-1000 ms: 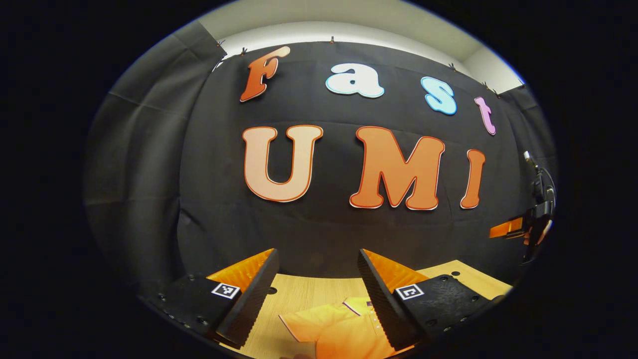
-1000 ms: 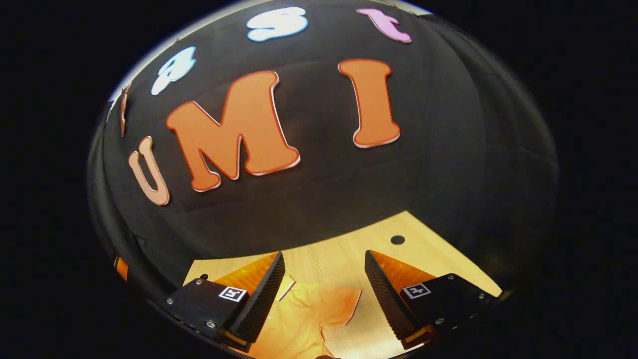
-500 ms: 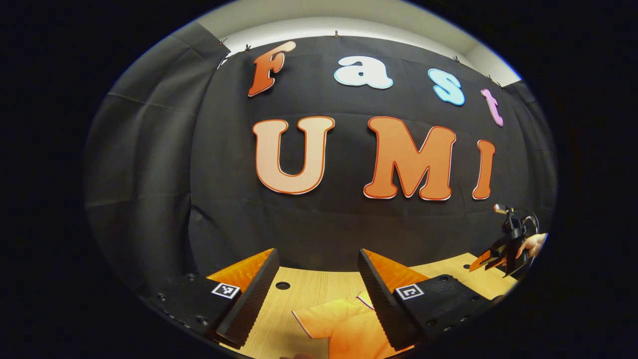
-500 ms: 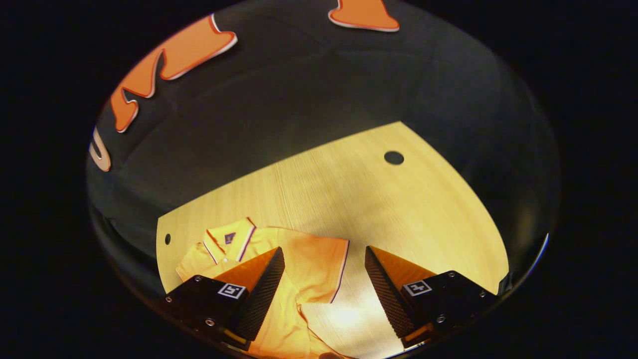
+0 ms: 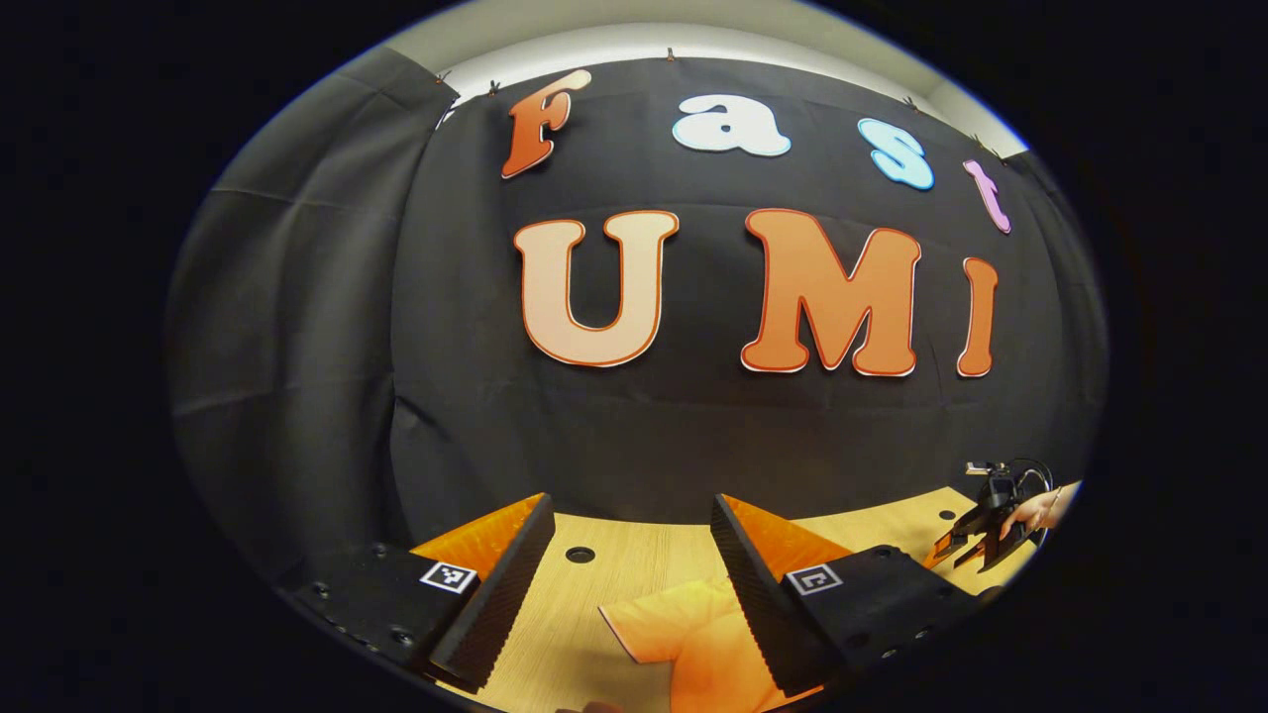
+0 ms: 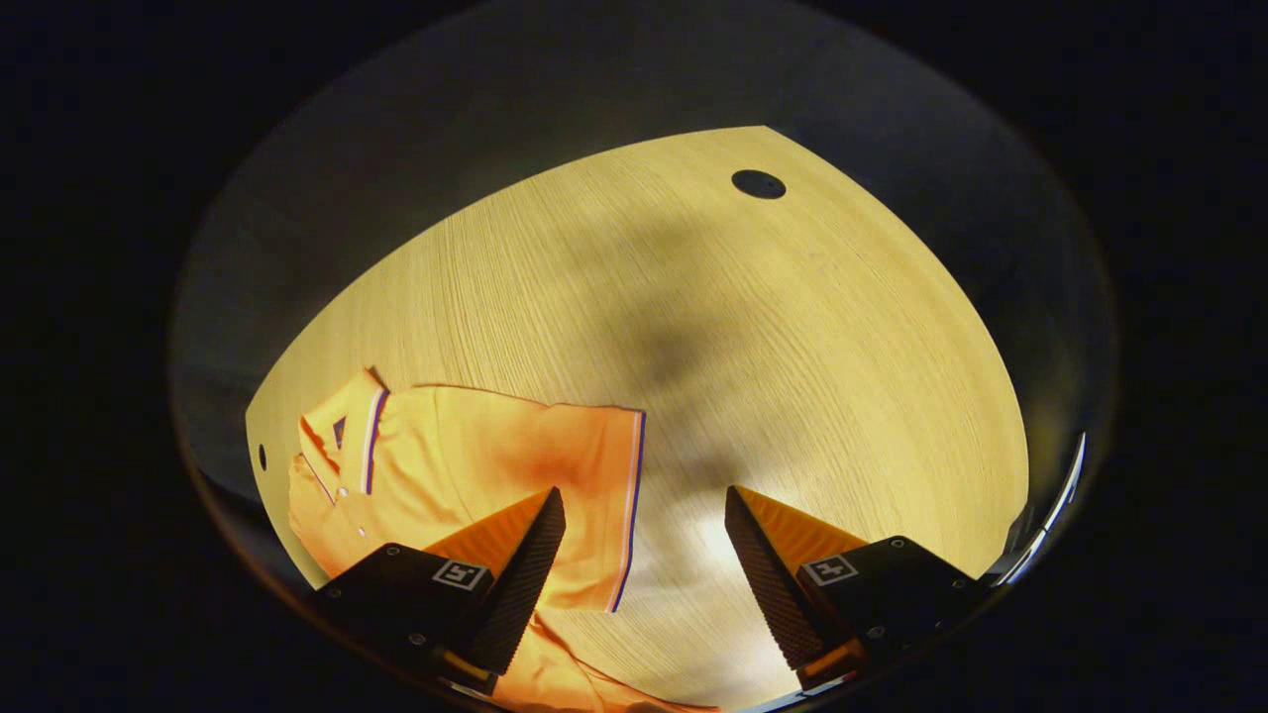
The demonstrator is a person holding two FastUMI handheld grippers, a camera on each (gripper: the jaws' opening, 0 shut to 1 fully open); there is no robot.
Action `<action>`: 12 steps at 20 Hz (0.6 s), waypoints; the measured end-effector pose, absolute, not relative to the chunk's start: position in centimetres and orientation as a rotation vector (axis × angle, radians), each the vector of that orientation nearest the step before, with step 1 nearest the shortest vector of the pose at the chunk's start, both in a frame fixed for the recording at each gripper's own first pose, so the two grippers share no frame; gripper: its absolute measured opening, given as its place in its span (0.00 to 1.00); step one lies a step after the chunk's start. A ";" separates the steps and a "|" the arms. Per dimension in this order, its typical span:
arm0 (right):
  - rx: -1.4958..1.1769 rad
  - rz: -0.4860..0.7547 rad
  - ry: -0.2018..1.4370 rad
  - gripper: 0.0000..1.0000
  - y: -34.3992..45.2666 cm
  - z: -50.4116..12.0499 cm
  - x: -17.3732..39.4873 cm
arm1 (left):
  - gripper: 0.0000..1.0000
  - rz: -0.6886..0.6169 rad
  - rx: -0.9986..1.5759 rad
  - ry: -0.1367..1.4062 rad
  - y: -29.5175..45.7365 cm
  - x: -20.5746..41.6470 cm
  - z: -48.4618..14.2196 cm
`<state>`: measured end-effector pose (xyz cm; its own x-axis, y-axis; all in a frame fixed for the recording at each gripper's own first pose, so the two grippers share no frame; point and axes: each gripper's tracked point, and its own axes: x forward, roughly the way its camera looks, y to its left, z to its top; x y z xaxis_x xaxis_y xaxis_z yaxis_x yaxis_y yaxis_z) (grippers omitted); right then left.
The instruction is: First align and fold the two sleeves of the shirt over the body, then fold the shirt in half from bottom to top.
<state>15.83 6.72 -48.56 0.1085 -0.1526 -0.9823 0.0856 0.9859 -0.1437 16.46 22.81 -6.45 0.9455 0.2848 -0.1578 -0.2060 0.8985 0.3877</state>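
Note:
An orange polo shirt (image 6: 475, 465) lies flat on the wooden table (image 6: 792, 347). Its collar (image 6: 347, 436) is at the left and its dark-trimmed sleeve (image 6: 594, 495) spreads toward the middle. My right gripper (image 6: 643, 492) hovers open above that sleeve's edge, with nothing between its fingers. In the left gripper view my left gripper (image 5: 631, 505) is open and held level over the table. The shirt's other sleeve (image 5: 684, 634) lies below its right finger. The right gripper (image 5: 956, 545) appears far right, low over the table, held by a hand (image 5: 1040, 510).
Black cloth walls close the booth behind the table (image 5: 634, 564). Round holes mark the tabletop at the far right corner (image 6: 758, 183), near the collar (image 6: 262, 457) and in front of my left gripper (image 5: 580, 555). Bare wood stretches right of the shirt.
The right gripper has tipped steeply down toward the table and come closer to the shirt's sleeve. In the left gripper view it has dropped lower. The left gripper has shifted only slightly.

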 end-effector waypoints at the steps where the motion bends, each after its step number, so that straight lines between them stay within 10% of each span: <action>1: -0.069 -0.172 1.464 0.99 6.6 -49.0 15.5 | 0.97 0.256 0.370 0.217 22.9 16.4 -6.7; 12: -0.130 -0.172 1.525 0.99 6.4 -51.1 14.3 | 0.97 0.289 0.359 0.254 23.9 16.2 -7.6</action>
<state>14.26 6.44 -51.15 0.0372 -0.1923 -0.9806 0.0308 0.9811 -0.1912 16.25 23.93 -7.61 0.9275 0.3206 -0.1920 -0.2314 0.8962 0.3786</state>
